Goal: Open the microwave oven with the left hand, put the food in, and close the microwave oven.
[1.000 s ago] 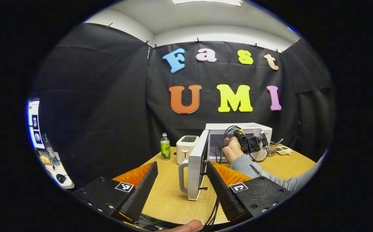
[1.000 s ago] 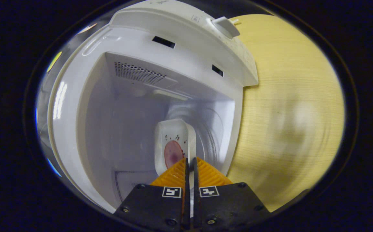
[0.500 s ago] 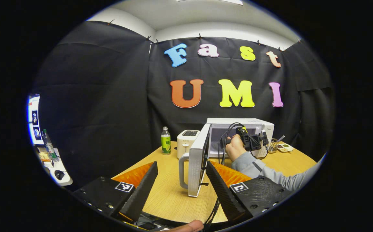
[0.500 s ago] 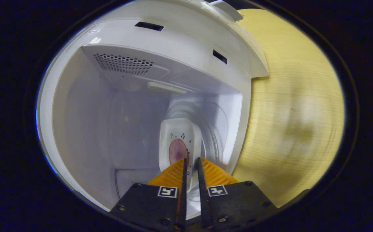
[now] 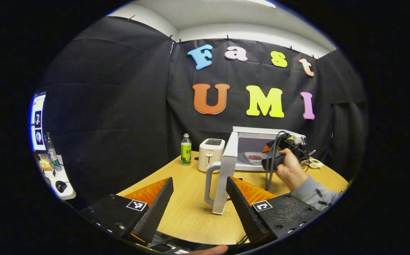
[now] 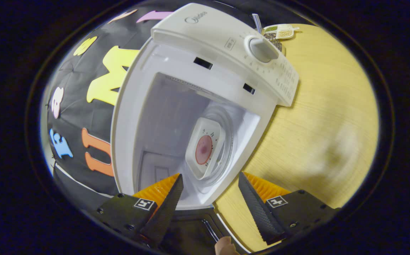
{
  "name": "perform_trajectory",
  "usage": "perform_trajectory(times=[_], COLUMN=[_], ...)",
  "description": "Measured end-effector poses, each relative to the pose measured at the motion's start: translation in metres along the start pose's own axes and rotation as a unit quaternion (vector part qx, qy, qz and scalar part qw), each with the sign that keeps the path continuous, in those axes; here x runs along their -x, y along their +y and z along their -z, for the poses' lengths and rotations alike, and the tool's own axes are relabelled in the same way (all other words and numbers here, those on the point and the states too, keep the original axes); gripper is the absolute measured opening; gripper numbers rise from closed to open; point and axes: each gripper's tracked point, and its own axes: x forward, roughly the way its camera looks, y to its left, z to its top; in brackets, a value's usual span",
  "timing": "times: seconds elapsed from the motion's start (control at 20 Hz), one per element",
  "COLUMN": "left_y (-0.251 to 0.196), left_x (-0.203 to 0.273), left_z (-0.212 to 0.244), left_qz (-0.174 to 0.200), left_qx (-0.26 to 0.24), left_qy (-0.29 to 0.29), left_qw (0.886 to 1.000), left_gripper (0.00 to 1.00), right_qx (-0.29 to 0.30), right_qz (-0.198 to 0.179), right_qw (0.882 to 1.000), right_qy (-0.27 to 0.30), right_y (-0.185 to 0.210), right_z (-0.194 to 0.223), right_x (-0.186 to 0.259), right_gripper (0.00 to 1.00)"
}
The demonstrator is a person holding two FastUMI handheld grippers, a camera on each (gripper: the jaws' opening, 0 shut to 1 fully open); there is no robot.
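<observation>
At the bottom of the left gripper view, the left tongs [image 5: 199, 198] stand wide apart and hold nothing, hanging over the wooden tabletop [image 5: 187, 212]. Just beyond their tips, at centre frame, the microwave door [image 5: 226, 177] stands swung open, seen edge-on, with its curved handle [image 5: 208, 182] on the left side. Right of the door, a hand [image 5: 290, 170] in a grey sleeve grips the other gripper in front of the open microwave oven [image 5: 261, 147], at right of centre. Inside the cavity lies the white food tray [image 5: 256, 157]. Left of the oven stand a white toaster [image 5: 211, 154] and a green-labelled bottle [image 5: 186, 150], near the back of the tabletop. In the right gripper view, rolled sideways, the right tongs [image 6: 208, 198] at the bottom are spread wide and empty, apart from the tray. Past them, at centre frame, the food tray [image 6: 205, 148] with a round pinkish item rests on the glass turntable [image 6: 226, 141] inside the oven [image 6: 205, 71], whose control knob [image 6: 261, 49] sits at upper right.
</observation>
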Motion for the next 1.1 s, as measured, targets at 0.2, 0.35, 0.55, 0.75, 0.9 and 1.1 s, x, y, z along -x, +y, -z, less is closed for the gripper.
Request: perform_trajectory(times=[0.2, 0.35, 0.55, 0.75, 0.9, 1.1], left_y=[0.020, 0.030, 0.028, 0.017, 0.018, 0.012], left_x=[-0.003, -0.013, -0.035, -0.062, -0.078, -0.094], left_z=[-0.003, 0.001, 0.013, 0.017, 0.025, 0.029], left_qz=[-0.006, -0.010, 0.000, 0.018, 0.021, 0.033], left_qx=[0.000, 0.007, 0.019, 0.010, 0.021, 0.020], left_qy=[-0.016, -0.014, 0.007, 0.008, 0.018, 0.016], left_qw=[1.000, 1.000, 1.000, 1.000, 0.999, 0.999], left_gripper=[0.92, 0.79, 0.86, 0.81, 0.32, 0.05], right_qx=[0.083, 0.118, 0.223, 0.345, 0.395, 0.435], right_qz=[-0.038, -0.094, -0.117, -0.106, -0.106, -0.104], right_qw=[0.995, 0.988, 0.965, 0.913, 0.883, 0.858], right_qy=[0.031, 0.035, -0.072, -0.192, -0.233, -0.252], right_y=[-0.014, -0.011, -0.015, -0.013, -0.009, -0.011], right_z=[-0.015, -0.053, -0.136, -0.203, -0.218, -0.231], right_x=[0.072, 0.134, 0.216, 0.314, 0.370, 0.416], right_gripper=[0.99, 0.99, 0.99, 0.88, 0.99, 0.99])
